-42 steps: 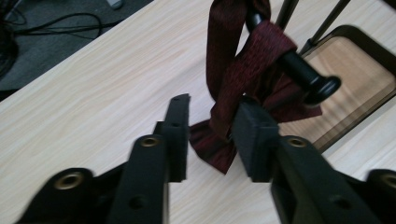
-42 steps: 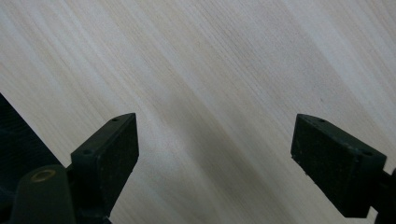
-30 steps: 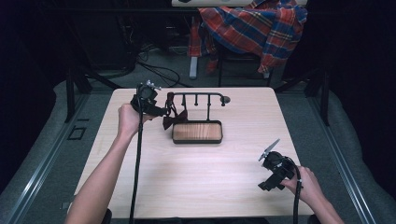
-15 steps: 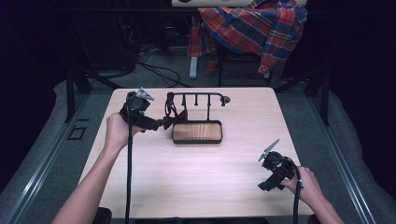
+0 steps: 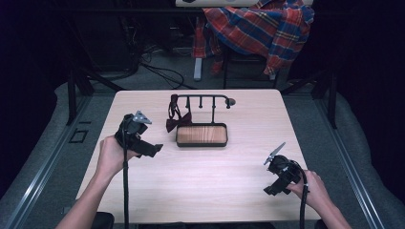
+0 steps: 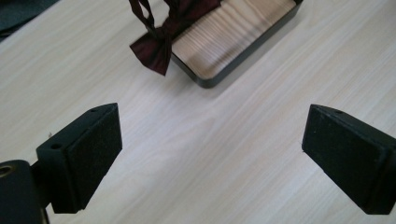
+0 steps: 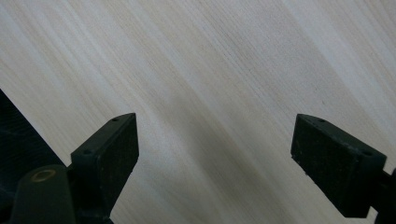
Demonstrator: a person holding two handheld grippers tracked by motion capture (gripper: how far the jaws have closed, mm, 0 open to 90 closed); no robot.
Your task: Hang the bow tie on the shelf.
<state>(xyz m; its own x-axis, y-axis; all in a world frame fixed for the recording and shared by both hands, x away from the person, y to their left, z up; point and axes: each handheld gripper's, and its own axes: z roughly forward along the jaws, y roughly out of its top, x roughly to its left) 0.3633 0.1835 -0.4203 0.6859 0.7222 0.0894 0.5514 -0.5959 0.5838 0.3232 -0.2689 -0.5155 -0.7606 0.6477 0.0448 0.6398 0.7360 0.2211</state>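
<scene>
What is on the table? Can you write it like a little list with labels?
table: light wood
stand: black rack with hooks, on a wood-lined tray
bow tie: dark red, hanging at the rack's left end
left gripper: open, holding nothing
right gripper: open, holding nothing

dark red bow tie (image 5: 177, 121) hangs by its strap from left end of black hook rack (image 5: 200, 98), bow draped at the left rim of the rack's tray base (image 5: 201, 135); tray is black-rimmed, wood-grain floor, sits mid-table toward the far edge
</scene>
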